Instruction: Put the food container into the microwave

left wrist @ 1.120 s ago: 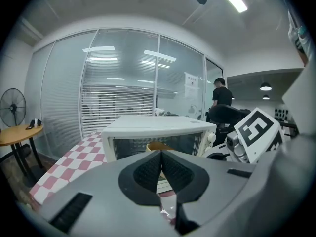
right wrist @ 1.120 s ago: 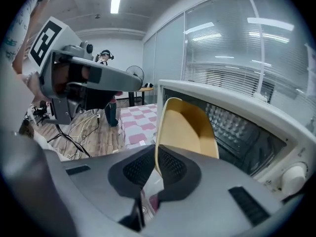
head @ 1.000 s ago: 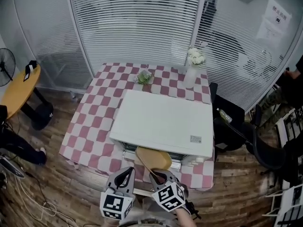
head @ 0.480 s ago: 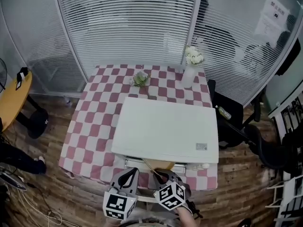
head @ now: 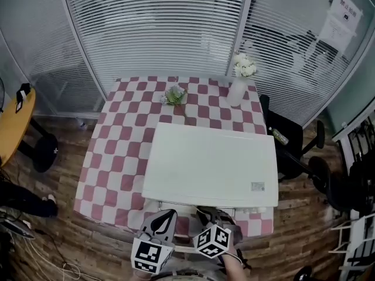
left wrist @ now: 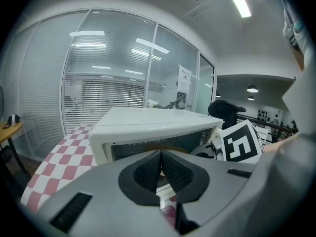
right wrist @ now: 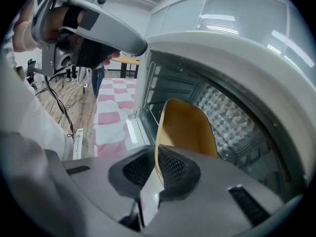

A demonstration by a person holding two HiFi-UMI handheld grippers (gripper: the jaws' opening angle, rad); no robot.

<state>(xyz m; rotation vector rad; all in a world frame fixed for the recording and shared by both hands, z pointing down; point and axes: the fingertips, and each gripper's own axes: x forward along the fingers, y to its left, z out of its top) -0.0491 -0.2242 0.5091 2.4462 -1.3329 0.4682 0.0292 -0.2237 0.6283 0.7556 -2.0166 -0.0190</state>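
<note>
Gripping the yellow container (right wrist: 187, 127) by its near rim, the right gripper (right wrist: 152, 169) holds it inside the open microwave (right wrist: 237, 63), likely so the gripper itself stays near the opening. The left gripper (left wrist: 161, 169) hangs outside, jaws pressed together on nothing. From the head view the microwave's top hides the container, and I cannot tell whether it rests on the floor.

Bright ceiling light (left wrist: 240, 1), fisheye edges, sharp

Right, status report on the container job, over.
Left gripper shut, empty. Right gripper shut on yellow container. Container on edge inside open microwave. Nothing blocking seen.
</note>
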